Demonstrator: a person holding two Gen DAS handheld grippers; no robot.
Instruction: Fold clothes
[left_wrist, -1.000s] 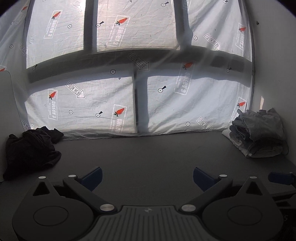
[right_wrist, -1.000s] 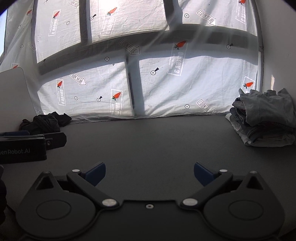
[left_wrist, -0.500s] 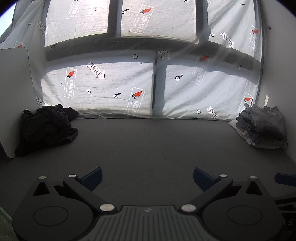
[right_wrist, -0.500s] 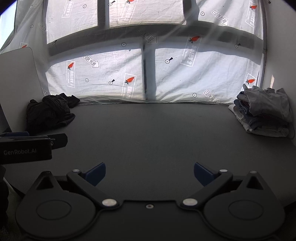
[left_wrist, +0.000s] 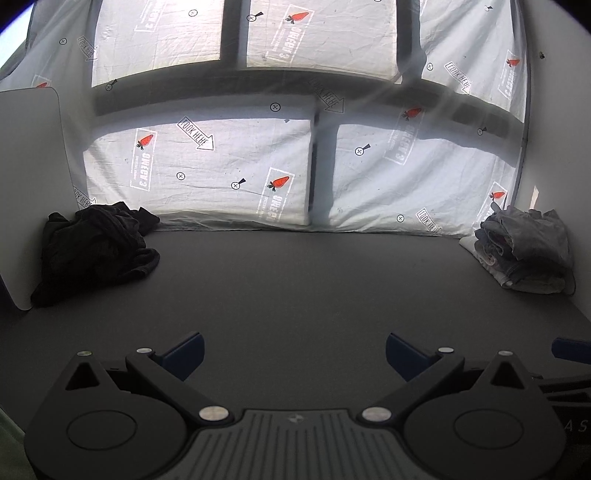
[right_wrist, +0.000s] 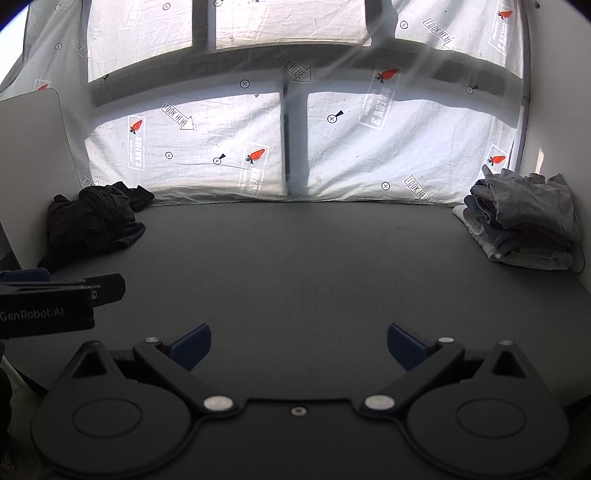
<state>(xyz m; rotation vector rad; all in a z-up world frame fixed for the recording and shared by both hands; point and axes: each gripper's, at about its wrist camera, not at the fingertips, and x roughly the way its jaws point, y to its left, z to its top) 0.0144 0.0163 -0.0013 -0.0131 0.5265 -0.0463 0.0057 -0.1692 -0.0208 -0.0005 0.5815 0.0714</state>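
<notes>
The dark crumpled garment (left_wrist: 94, 251) lies in a heap at the far left corner of the worktop (left_wrist: 295, 288), pressed against the white panel (left_wrist: 33, 177) that stands along the left edge and just below the printed white sheet (left_wrist: 207, 173) hanging behind the far edge; at the far right corner sits the stack of folded clothes (left_wrist: 524, 251), grey and pale pieces laid one on another, well apart from the heap, with the whole middle of the worktop bare between them; the left gripper (left_wrist: 293, 350) hovers over the near edge with its blue-tipped fingers spread wide and nothing between them, and the right gripper (right_wrist: 299, 341) does the same just beside it, equally wide and equally empty; neither touches cloth; the dark garment looks light, limp and thin, so it should sag and trail when lifted and will not hold any shape of its own; being bunched, its hems and corners are hidden in the folds, and I cannot tell what kind of garment it is; the sensible hold is a pinch on an outer fold or loose edge at the side nearest the open worktop, taking a single layer if possible, then dragging it to the middle to spread it flat; a grab at the bulk risks lifting a tangle.
</notes>
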